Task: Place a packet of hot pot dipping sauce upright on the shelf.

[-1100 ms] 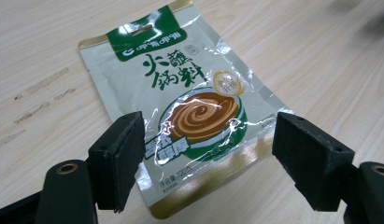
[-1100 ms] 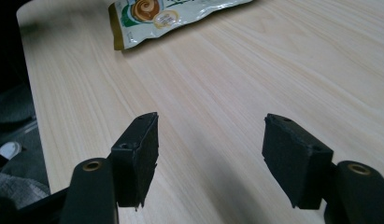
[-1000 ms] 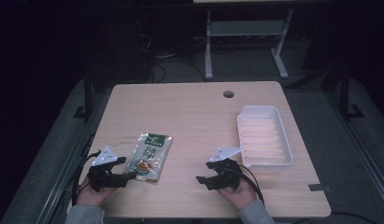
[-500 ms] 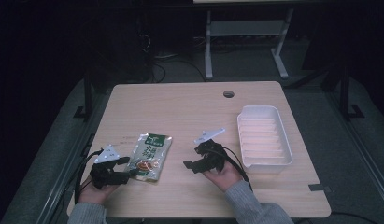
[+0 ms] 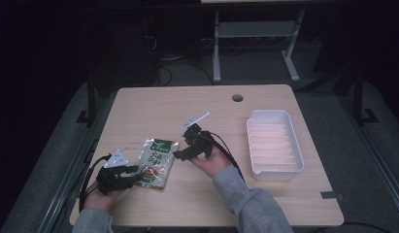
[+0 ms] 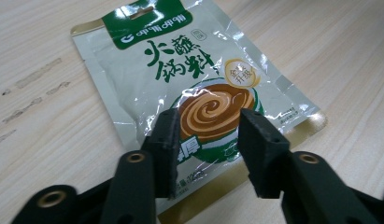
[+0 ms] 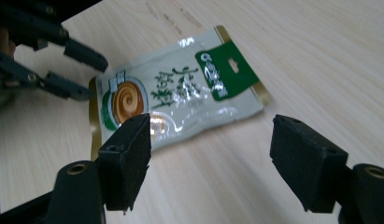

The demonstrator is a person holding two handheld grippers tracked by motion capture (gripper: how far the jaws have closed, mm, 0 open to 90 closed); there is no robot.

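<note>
Left gripper (image 5: pixel 131 175) low at sauce packet (image 5: pixel 157 162), jaws closing

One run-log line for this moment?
left gripper: closing over sauce packet, not gripping | right gripper: open above table | tray: empty

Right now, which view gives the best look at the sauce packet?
The left gripper view: the sauce packet is large, with its green header, print and swirl picture sharp. The right gripper view shows the whole packet smaller, at a slant. The high view shows it small on the table.
</note>
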